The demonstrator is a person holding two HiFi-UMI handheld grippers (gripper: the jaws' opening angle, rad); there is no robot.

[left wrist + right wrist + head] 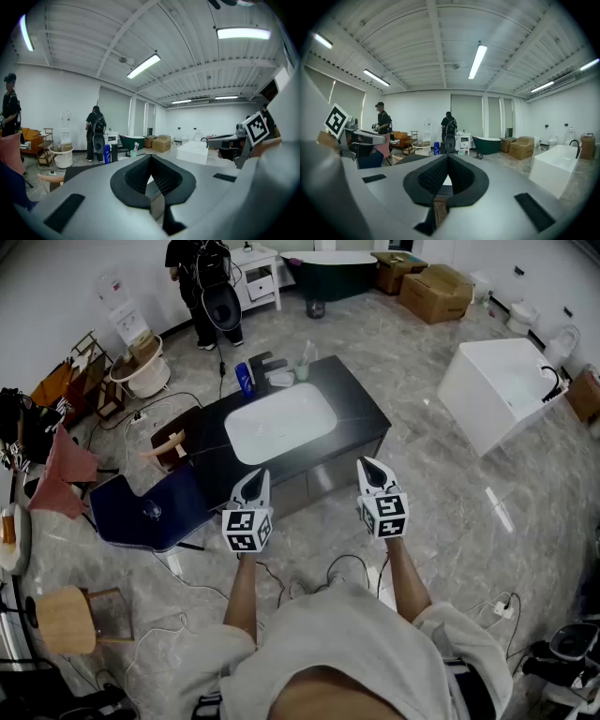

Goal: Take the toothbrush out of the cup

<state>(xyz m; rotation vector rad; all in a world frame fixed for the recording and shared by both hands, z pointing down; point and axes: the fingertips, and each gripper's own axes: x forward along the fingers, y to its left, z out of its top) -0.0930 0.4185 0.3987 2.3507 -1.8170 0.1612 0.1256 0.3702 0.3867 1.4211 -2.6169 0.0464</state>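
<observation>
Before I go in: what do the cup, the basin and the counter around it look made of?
Cup: pale green, likely plastic, though it is too small to be sure. Basin: smooth glossy white, probably ceramic. Counter: flat black slab with a soft sheen, either stone or laminate; I can't tell which.

looks to me like a bathroom-fixture showroom or test hall, not a home. just ahead of my left claw [253, 476] and right claw [369, 465], a dark vanity counter [361, 413] with a white basin [281, 423] stands alone in open floor. off to the right of the right claw is a white bathtub [487, 399]. far beyond both claws: a dark green tub [337, 276], cardboard boxes [436, 289], a toilet [565, 338] by the wall. bare ribbed ceiling, strip lights [143, 66]. loose cables [347, 563] on the marble-look floor [441, 521].
</observation>
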